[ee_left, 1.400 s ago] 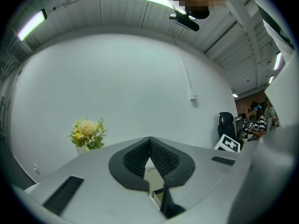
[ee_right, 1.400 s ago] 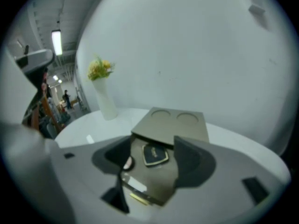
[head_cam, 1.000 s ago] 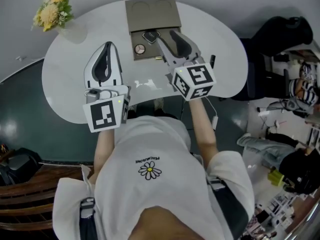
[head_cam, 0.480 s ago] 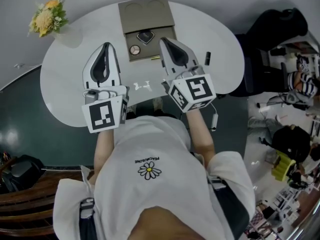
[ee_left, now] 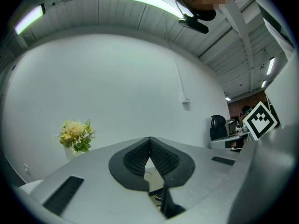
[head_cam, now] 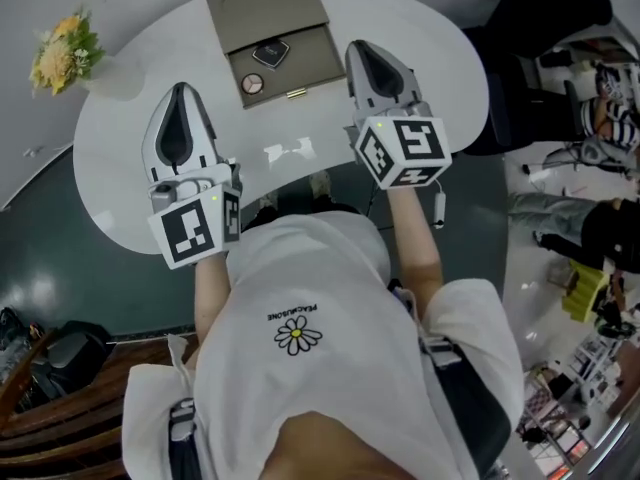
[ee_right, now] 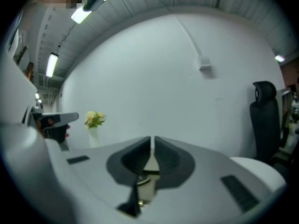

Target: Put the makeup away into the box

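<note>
Tongs check: left tongs (head_cam: 183,93) are pressed together and empty, over the desk (head_cam: 115,143) to the left of the box (head_cam: 312,53). Right tongs (head_cam: 362,53) are together too, gripping nothing, just right of the box. Inside the box sit a dark compact (head_cam: 270,53) and a round compact (head_cam: 253,84). A gold tube (head_cam: 297,93) lies at the box's near edge.
</note>
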The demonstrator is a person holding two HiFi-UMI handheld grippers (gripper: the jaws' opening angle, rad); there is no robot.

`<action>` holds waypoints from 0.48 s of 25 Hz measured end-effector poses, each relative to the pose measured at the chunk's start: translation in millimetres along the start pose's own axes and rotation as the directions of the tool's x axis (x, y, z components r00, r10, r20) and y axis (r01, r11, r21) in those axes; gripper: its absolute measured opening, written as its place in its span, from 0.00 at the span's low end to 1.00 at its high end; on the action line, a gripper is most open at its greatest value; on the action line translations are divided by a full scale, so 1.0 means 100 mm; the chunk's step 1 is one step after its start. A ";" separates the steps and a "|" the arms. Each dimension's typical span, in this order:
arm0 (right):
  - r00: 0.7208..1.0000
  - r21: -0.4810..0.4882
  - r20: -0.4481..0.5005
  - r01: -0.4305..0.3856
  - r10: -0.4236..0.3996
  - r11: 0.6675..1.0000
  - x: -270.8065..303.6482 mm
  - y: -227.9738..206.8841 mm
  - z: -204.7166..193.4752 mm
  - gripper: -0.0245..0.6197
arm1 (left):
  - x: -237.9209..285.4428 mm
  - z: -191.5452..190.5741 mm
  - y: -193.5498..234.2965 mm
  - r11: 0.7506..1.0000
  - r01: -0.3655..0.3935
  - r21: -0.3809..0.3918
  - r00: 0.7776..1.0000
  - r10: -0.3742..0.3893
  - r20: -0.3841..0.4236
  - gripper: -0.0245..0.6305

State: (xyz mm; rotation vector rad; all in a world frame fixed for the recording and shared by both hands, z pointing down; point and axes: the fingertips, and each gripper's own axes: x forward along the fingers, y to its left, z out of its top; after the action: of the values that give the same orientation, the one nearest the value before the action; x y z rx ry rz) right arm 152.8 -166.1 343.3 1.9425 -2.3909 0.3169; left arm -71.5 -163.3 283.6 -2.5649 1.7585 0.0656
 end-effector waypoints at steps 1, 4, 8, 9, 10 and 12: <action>0.999 0.007 -0.015 0.029 -0.029 1.000 -0.03 -0.13 -0.04 0.09 | 0.01 0.00 -0.01 1.000 0.001 0.002 1.000 -0.001 -0.002 0.07; 0.988 0.036 -0.072 0.142 -0.139 0.989 -0.14 -0.56 -0.21 0.09 | 0.06 0.01 -0.06 1.000 0.010 0.007 1.000 -0.010 -0.006 0.07; 0.947 0.001 -0.172 0.275 -0.270 0.962 -0.27 -1.09 -0.53 0.21 | 0.11 0.00 -0.17 0.999 0.034 0.014 0.999 -0.034 -0.012 0.07; 0.935 -0.011 -0.201 0.297 -0.293 0.955 -0.29 -1.20 -0.63 0.25 | 0.12 -0.01 -0.20 0.999 0.040 0.016 0.999 -0.040 -0.014 0.07; 0.921 -0.021 -0.229 0.319 -0.315 0.948 -0.31 -1.31 -0.74 0.25 | 0.13 -0.02 -0.23 0.999 0.047 0.018 0.999 -0.047 -0.017 0.07; 0.893 -0.034 -0.284 0.354 -0.349 0.934 -0.34 -1.49 -0.98 0.26 | 0.15 -0.02 -0.28 0.998 0.058 0.022 0.998 -0.057 -0.022 0.07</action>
State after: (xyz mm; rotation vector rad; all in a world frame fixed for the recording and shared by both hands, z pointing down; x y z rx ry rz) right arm 295.8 -144.2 453.0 2.1163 -1.8237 0.5559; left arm -39.4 -167.6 285.1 -2.6076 1.6809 0.0175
